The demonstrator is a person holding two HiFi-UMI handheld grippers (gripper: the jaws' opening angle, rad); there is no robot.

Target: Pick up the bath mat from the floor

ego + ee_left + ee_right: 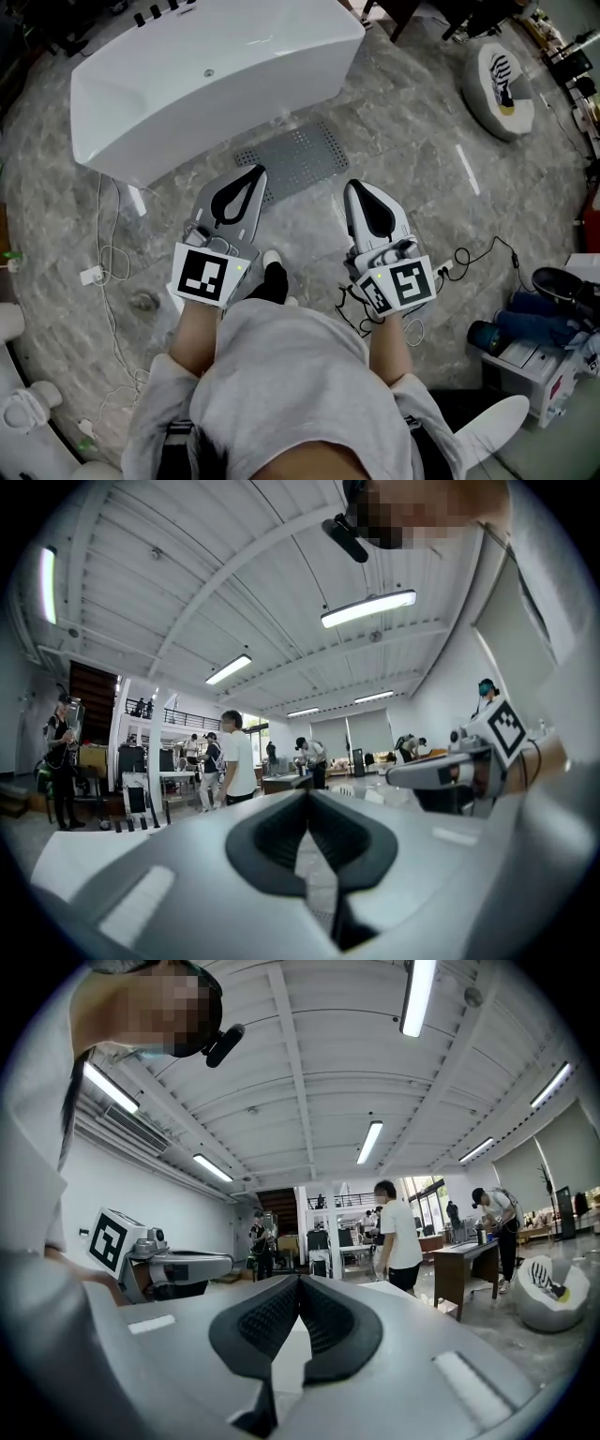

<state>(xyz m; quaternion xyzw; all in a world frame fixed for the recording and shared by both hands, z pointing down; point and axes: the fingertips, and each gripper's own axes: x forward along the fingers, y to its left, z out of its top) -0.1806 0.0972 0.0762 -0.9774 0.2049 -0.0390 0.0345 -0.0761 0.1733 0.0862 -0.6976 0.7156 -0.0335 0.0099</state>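
Note:
The grey perforated bath mat (295, 161) lies flat on the marble floor, right in front of the white bathtub (216, 75). My left gripper (254, 172) is held level over the mat's near left edge, jaws shut and empty. My right gripper (353, 187) is level too, just off the mat's near right corner, also shut with nothing in it. In the left gripper view the closed tips (307, 795) point across the room, with the right gripper (450, 772) beside them. The right gripper view shows its shut tips (298, 1282) and the left gripper (178, 1266). Neither gripper view shows the mat.
Loose white cables (108, 272) trail over the floor at the left. A round cushion (497, 80) sits at the back right, and a box with bottles (534, 347) at the near right. Several people (403, 1232) and a desk (469, 1260) stand far across the room.

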